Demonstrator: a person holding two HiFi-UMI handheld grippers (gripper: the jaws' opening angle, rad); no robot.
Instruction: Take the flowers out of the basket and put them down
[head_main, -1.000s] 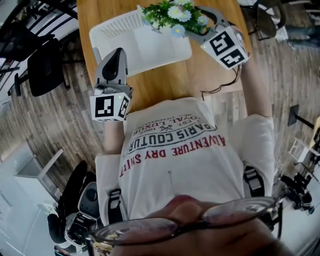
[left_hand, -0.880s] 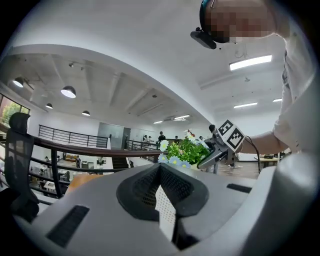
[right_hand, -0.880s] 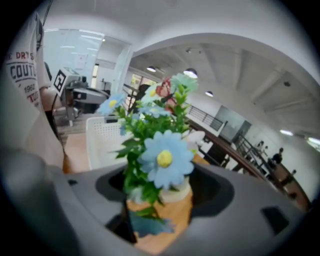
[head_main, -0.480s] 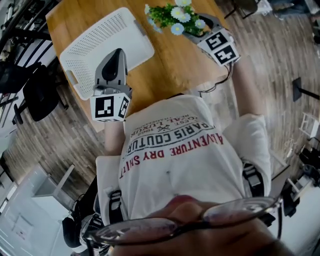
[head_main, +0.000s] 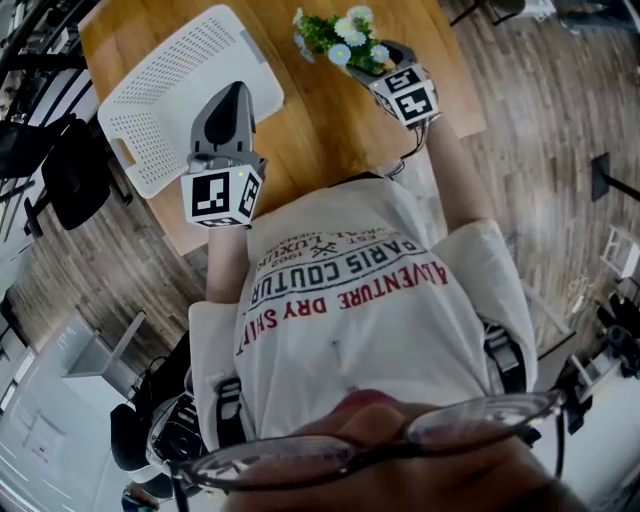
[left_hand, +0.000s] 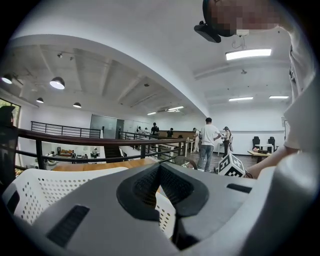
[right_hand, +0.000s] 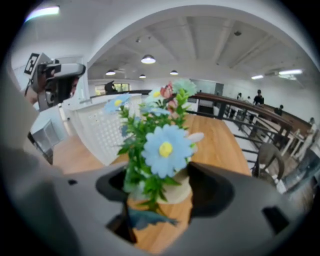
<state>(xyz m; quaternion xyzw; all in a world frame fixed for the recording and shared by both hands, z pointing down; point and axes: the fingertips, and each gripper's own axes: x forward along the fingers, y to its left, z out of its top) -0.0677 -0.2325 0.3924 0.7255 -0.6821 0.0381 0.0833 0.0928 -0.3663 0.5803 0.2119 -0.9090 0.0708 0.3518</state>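
Head view first: where are the flowers?
— Out of the basket, over the bare wood of the table. They are to the basket's right and clear of its rim. The right gripper has them.

How does that claw stand?
— Right gripper view shows it plainly. The two jaws are clenched on a small cream pot that the stems rise from, one jaw on each side. A blue daisy faces the lens, with green leaves around it and a pink bloom higher up.

Is the pot on the table?
— I cannot tell. Wood shows beneath it, but no view makes clear whether the base touches.

And the left gripper?
— In the head view it shows in front of the basket's right edge, nose pointing away from the person. Left gripper view shows its jaws pressed together with nothing between them. The basket's white perforated wall sits just behind.

Anything else in sight?
— The basket lies flat on the table's left part, white and holed all over. Past a dark railing, a few people stand far off in the room.
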